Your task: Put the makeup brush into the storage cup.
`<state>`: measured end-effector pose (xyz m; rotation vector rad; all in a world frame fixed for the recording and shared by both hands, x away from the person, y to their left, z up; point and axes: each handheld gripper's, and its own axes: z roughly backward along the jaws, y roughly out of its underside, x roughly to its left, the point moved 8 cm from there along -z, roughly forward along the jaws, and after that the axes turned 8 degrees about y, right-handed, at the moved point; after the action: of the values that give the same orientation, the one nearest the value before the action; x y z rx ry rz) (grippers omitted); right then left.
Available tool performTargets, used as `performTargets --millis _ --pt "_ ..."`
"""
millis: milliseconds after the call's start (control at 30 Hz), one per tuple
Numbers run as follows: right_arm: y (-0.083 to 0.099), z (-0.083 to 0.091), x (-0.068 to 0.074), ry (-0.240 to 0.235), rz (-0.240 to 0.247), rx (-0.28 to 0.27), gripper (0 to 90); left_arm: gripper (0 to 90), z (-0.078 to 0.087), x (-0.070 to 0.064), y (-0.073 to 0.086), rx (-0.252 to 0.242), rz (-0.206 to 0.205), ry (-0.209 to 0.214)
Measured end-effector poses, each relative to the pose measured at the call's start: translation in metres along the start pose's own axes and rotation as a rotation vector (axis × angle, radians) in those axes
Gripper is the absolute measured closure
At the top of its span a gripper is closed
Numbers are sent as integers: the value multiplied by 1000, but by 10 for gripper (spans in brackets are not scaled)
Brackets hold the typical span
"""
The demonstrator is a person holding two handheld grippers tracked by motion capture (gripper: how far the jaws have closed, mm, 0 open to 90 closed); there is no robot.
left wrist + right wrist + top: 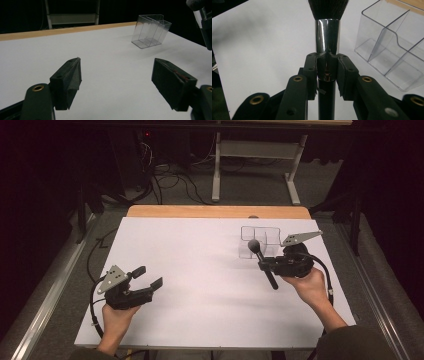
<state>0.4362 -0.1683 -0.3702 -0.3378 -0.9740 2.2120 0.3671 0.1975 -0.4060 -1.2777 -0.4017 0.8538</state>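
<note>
A clear plastic organizer (pixel 260 241) with several compartments stands on the white desk (pixel 200 270), and nothing is seen inside it. It sits just beyond the right gripper (pixel 266 264), off to one side of the fingers (pixel 310 75) in the right gripper view.

The right gripper view shows the fingers clamped on a makeup brush (pixel 327 45) at the lower edge of its shiny metal ferrule, with the dark bristles pointing away past the fingertips and the black handle running back between them. The high view shows the whole brush slanted, its round head toward the organizer and its handle toward the person.

The left gripper (pixel 150 277) rests low over the near left part of the desk, its fingers (pixel 68 81) wide apart with bare desk between them. The organizer lies well beyond them. Each hand (pixel 116 317) grips its tool from behind.
</note>
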Motion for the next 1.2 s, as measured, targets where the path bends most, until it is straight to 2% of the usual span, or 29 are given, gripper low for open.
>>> performTargets --millis 767,1200 --pt "-10 2 -16 33 -38 -56 741 242 -1 0 1 4 1 3" --pt "-13 4 -29 66 -87 -83 741 245 -2 -1 1 7 -2 7"
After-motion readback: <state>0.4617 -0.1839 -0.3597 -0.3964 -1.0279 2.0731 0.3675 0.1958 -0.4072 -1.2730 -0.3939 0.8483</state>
